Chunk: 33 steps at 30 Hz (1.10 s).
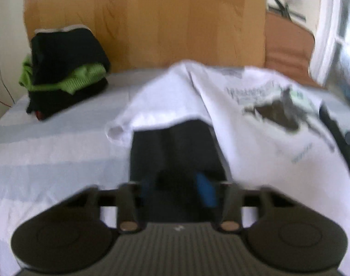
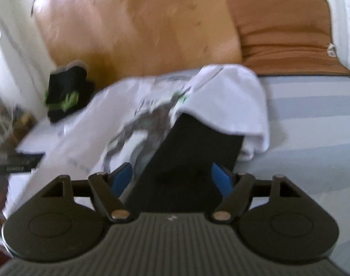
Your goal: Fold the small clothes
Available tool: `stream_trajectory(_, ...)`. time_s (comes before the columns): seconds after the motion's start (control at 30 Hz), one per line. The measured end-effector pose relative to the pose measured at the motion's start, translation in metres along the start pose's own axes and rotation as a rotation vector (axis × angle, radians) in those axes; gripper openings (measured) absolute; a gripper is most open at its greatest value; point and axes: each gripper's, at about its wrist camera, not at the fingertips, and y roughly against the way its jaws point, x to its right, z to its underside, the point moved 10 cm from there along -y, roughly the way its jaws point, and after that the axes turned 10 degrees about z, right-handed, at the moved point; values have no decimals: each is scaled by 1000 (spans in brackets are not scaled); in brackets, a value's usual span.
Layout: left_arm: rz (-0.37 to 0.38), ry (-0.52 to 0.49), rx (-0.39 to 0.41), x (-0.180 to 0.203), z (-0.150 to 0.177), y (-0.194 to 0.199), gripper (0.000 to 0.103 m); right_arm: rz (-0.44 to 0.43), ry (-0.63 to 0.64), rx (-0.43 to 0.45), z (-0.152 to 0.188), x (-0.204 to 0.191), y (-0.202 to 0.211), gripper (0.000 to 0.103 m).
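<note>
Overhead, white T-shirt [image 1: 255,124] (draped, blurred)

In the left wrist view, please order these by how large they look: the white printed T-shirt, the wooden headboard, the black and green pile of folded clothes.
1. Wooden headboard and white printed T-shirt: similar, and the shirt is nearer, so unsure.
2. Black and green pile of folded clothes: smallest.

1 white tee [image 1: 255,124], 1 stack of folded clothes [image 1: 66,73], 2 grippers [image 1: 175,142] [image 2: 198,135].
</note>
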Motion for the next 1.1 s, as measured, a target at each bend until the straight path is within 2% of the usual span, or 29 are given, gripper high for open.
stream_trajectory(0.03,-11,-18,10,1,2,0,6,37,35,-17,5,3,-5,21)
stream_trajectory(0.07,-29,-42,11,0,4,-1,4,51,42,-20,3,8,-7,9)
stream_trajectory(0.1,-32,-51,7,0,3,0,4,38,24,-16,-2,14,-5,6)
stream_trajectory(0.17,-46,-32,22,-8,-2,8,4,107,29,31,-16,38,6,6)
stream_trajectory(0.23,-106,-13,55,-25,-12,22,4,238,48,109,-41,73,27,6)
stream_trajectory(0.3,-157,46,95,-48,-22,38,4,364,24,165,-66,118,50,6)
stream_trajectory(0.37,-198,119,127,-75,-31,50,4,586,74,208,-85,169,66,6)
stream_trajectory(0.4,-222,149,140,-88,-35,53,4,723,116,209,-91,197,68,6)
stream_trajectory(0.43,-251,172,146,-99,-38,53,5,819,138,182,-91,221,66,9)
stream_trajectory(0.47,-288,206,138,-112,-39,51,5,881,123,140,-88,242,61,21)
stream_trajectory(0.5,-321,244,112,-124,-37,45,8,887,63,112,-85,257,56,42)
stream_trajectory(0.57,-351,309,82,-140,-33,38,8,784,-48,112,-80,259,54,44)
stream_trajectory(0.6,-348,334,78,-143,-34,36,8,717,-77,135,-81,252,54,44)
stream_trajectory(0.67,-305,336,99,-139,-42,40,8,647,-80,177,-87,232,56,46)
stream_trajectory(0.8,-293,228,145,-126,-87,41,29,427,-39,234,-124,179,34,47)
stream_trajectory(0.87,-258,152,160,-109,-117,30,34,328,-21,245,-147,152,12,49)
stream_trajectory(0.93,-231,64,164,-94,-143,8,48,269,13,245,-169,131,-17,51)
stream_trajectory(1.03,-184,-27,106,-76,-170,-41,58,232,44,191,-195,108,-74,51)
stream_trajectory(1.1,-185,-70,53,-69,-176,-78,63,212,42,130,-205,103,-116,51)
